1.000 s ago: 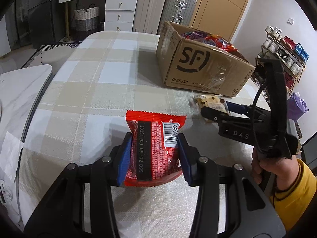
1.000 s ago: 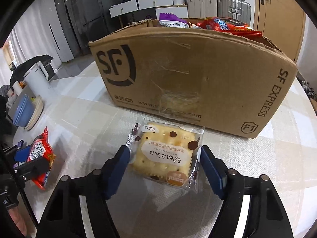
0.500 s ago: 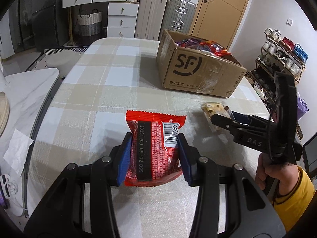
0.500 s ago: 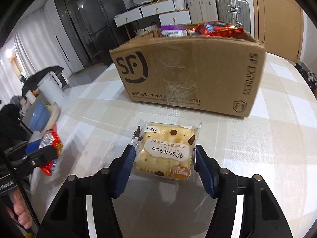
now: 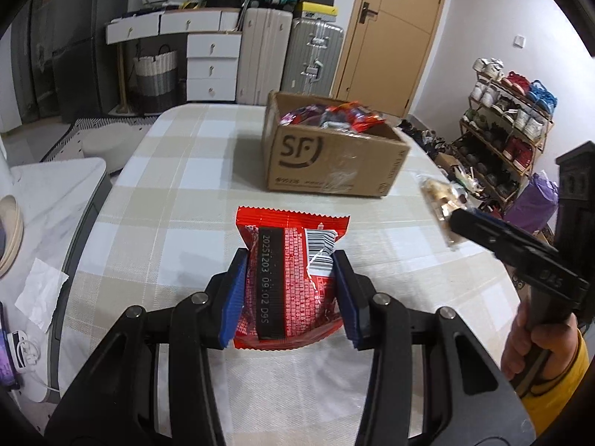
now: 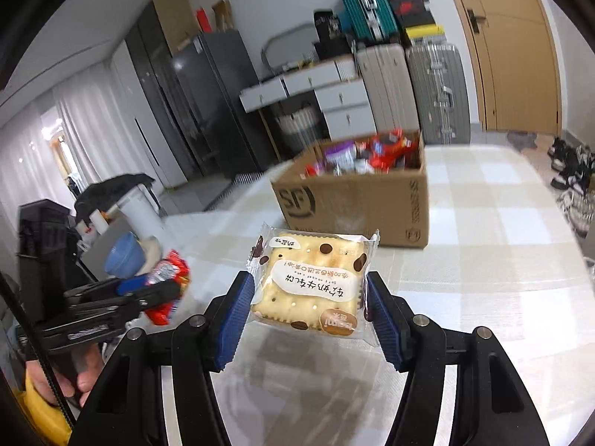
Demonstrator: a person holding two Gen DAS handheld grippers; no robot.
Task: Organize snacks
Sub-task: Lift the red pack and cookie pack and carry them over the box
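Item 1: red snack packet (image 5: pixel 292 278), centre of the left wrist view, back side up with barcode and date strip showing. Clamped at both side edges by the left gripper (image 5: pixel 290 290); it appears raised off the checked tablecloth (image 5: pixel 178 193), though contact at its near edge cannot be ruled out.

Item 2: cracker packet (image 6: pixel 312 284), clear wrap, centre of the right wrist view. Pinched between the blue pads of the right gripper (image 6: pixel 310 297) and lifted clear of the cloth.

Item 3: cardboard box (image 5: pixel 331 156), upper centre of the left view, open-topped and already piled with wrapped snacks to the rim. Well apart from both packets.

Likely step: carrying both packets to the box.

Risks, judged:
- Slick film held by the edges only; either packet could slide out or swivel on the way.
- Tight squeeze may crush the crackers.
- The heaped contents leave little room; a packet dropped on top may spill over the wall.
- The two grippers could collide at the opening.
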